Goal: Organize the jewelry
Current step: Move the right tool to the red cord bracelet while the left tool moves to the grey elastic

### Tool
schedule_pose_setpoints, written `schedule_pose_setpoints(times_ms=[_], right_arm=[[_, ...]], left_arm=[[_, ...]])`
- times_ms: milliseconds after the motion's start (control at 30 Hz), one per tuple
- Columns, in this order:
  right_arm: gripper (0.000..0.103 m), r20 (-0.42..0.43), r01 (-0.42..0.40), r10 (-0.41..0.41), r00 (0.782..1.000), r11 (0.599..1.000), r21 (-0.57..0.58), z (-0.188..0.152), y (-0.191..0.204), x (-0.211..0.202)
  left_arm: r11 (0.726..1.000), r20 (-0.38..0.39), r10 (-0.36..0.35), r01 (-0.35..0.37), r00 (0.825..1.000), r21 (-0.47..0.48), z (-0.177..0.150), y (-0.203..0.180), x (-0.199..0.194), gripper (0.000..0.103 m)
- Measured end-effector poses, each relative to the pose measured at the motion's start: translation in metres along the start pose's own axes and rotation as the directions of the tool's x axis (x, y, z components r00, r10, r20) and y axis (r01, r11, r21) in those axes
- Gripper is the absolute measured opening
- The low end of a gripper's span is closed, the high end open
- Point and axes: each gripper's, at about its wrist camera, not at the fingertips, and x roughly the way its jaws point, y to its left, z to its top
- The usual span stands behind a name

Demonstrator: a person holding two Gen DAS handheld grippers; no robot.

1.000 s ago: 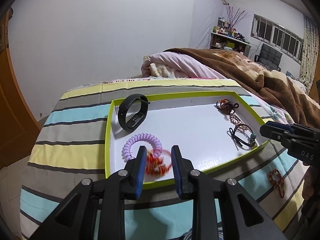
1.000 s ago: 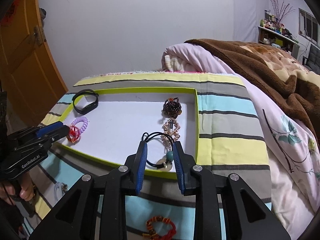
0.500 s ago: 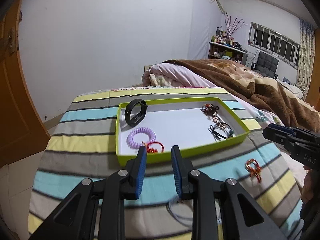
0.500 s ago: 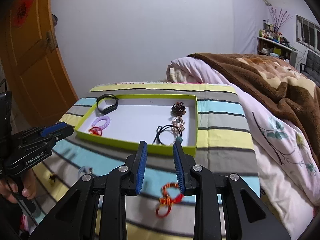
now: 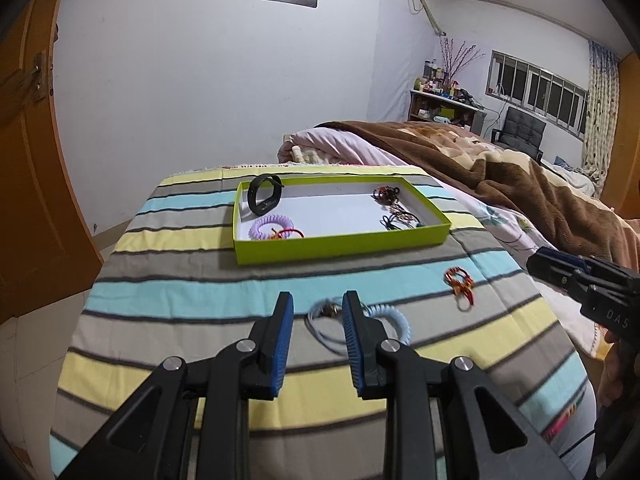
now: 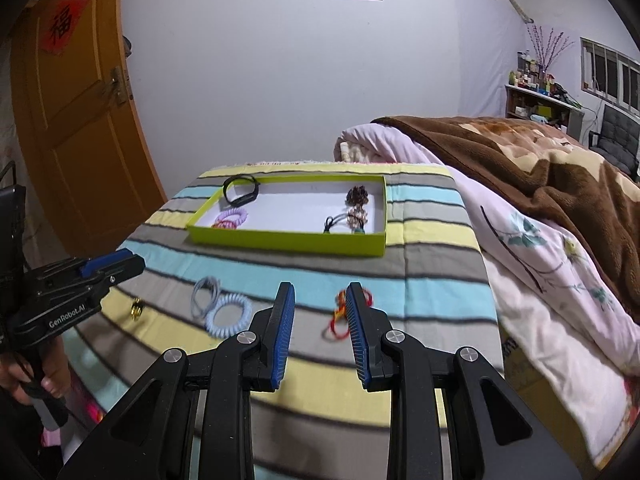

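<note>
1. The left gripper (image 5: 316, 312) hovers over the striped cloth (image 5: 192, 280), jaws apart and holding nothing.
2. Just beyond its fingers lie a pale blue coil tie (image 5: 394, 318) and a grey hair tie (image 6: 204, 292).
3. The green tray (image 5: 340, 242) sits farther back, holding a black band (image 5: 264, 196), a purple coil (image 5: 272, 226) and beaded pieces.
4. A red knotted bracelet (image 5: 460, 282) lies on the cloth near the right gripper (image 6: 320, 312), whose jaws are also apart and empty.

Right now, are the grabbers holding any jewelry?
No. The left gripper and right gripper are both open and hold nothing; the red bracelet lies on the blanket.
</note>
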Motion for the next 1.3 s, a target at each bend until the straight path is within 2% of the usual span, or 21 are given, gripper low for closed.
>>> schedule_pose_setpoints(times_ms=[333, 567, 933, 1300], right_arm=[[0.027, -0.012, -0.019, 0.019, 1.000, 0.999, 0.028, -0.024, 0.001, -0.018], [0.027, -0.026, -0.024, 0.025, 0.999, 0.999, 0.043, -0.031, 0.000, -0.016], [0.027, -0.059, -0.020, 0.023, 0.998, 0.998, 0.061, -0.033, -0.005, 0.000], [0.027, -0.104, 0.006, 0.003, 0.995, 0.997, 0.082, -0.023, -0.012, 0.035]], left_arm=[[1.000, -0.008, -0.004, 0.004, 1.000, -0.030, -0.028, -0.002, -0.021, 0.027], [0.999, -0.007, -0.005, 0.005, 1.000, -0.047, -0.035, 0.002, -0.027, 0.027], [0.998, -0.020, -0.002, 0.000, 1.000, -0.067, -0.037, 0.009, -0.017, 0.027], [0.999, -0.071, -0.009, 0.006, 0.997, -0.042, -0.026, 0.005, 0.019, 0.027]])
